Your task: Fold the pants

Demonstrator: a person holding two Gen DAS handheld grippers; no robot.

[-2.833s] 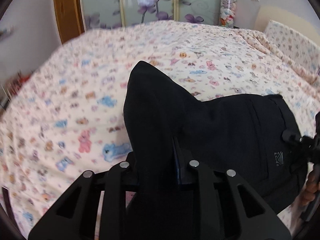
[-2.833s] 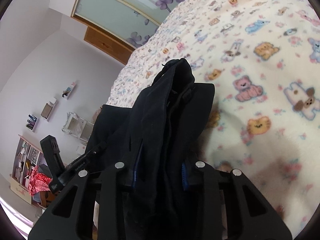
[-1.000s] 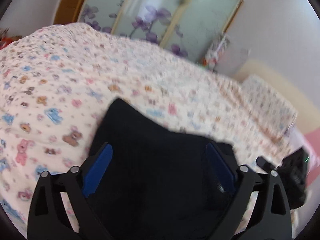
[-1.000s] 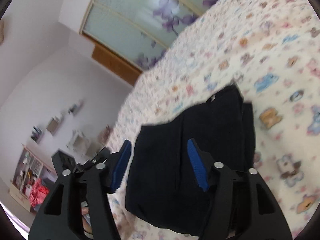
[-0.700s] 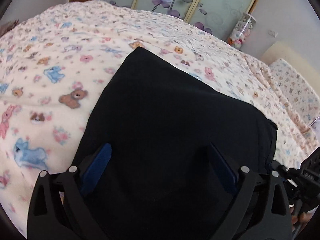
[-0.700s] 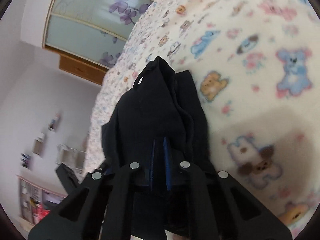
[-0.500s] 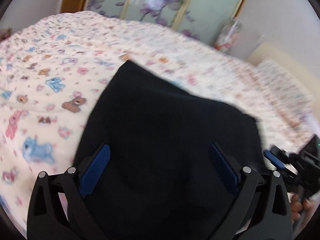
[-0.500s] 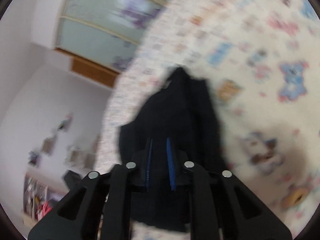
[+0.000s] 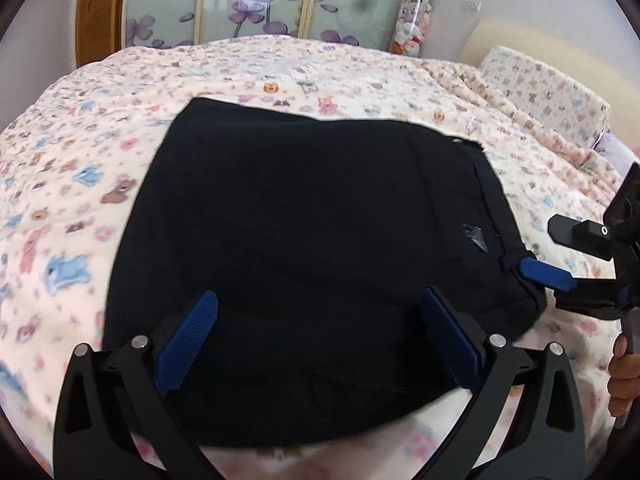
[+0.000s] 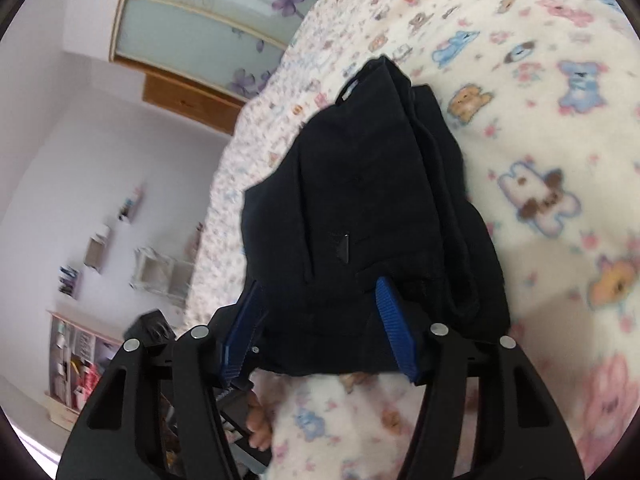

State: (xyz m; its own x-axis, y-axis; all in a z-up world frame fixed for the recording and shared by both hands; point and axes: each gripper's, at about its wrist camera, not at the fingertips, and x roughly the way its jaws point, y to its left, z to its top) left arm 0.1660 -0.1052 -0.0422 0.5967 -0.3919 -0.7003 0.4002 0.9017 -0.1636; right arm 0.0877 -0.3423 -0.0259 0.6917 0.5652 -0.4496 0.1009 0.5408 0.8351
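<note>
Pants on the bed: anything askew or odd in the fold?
Mostly tidy. The pants lie folded on the bedspread, but in the right wrist view the layers along one edge are bunched and uneven, not flush.

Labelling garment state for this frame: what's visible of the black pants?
The black fabric pants lie folded into a compact, roughly rectangular stack on the cream fleece animal-print blanket. Stacked layers show along one edge in the right wrist view, plus a small dark logo patch and a pocket seam. The open left hand-held gripper straddles the near edge; the right hand-held gripper, jaws opening, straddles a corner without pinching it.
</note>
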